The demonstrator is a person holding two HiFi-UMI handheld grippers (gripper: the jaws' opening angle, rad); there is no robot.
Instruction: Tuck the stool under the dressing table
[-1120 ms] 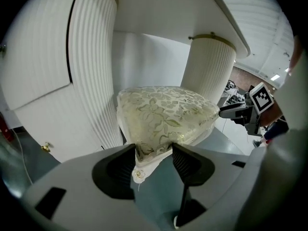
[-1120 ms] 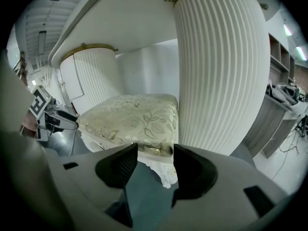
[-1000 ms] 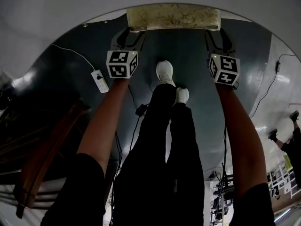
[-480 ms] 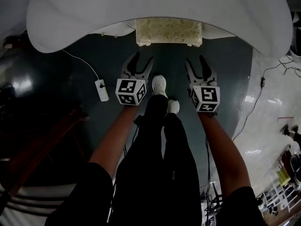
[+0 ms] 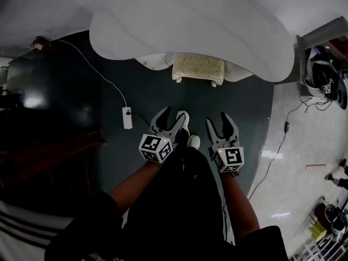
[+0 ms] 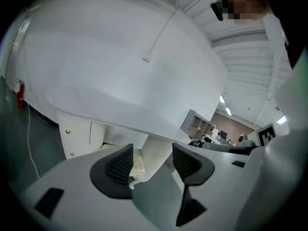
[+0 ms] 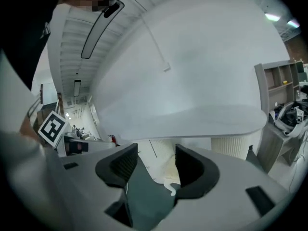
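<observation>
The stool [image 5: 198, 68], cream patterned seat on white legs, sits partly under the white curved top of the dressing table [image 5: 190, 29] in the head view. My left gripper [image 5: 171, 118] and right gripper [image 5: 221, 122] hang open over the dark floor, well short of the stool, holding nothing. In the left gripper view the stool's seat and leg [image 6: 138, 167] show between the open jaws, far off, under the table [image 6: 120, 66]. The right gripper view has the stool's leg [image 7: 169, 186] below the tabletop [image 7: 192, 71], seen through the gap of the open gripper [image 7: 153, 167].
A white power strip [image 5: 127, 118] with its cable lies on the floor left of my grippers. A dark wooden piece of furniture [image 5: 43, 156] stands at the left. A grey shelf unit [image 5: 321, 42] with gear is at the right. My white shoes [image 5: 187, 132] are between the grippers.
Both grippers have let go of the stool and drawn back from it. I have stepped back, so the stool now sits farther off under the tabletop.
</observation>
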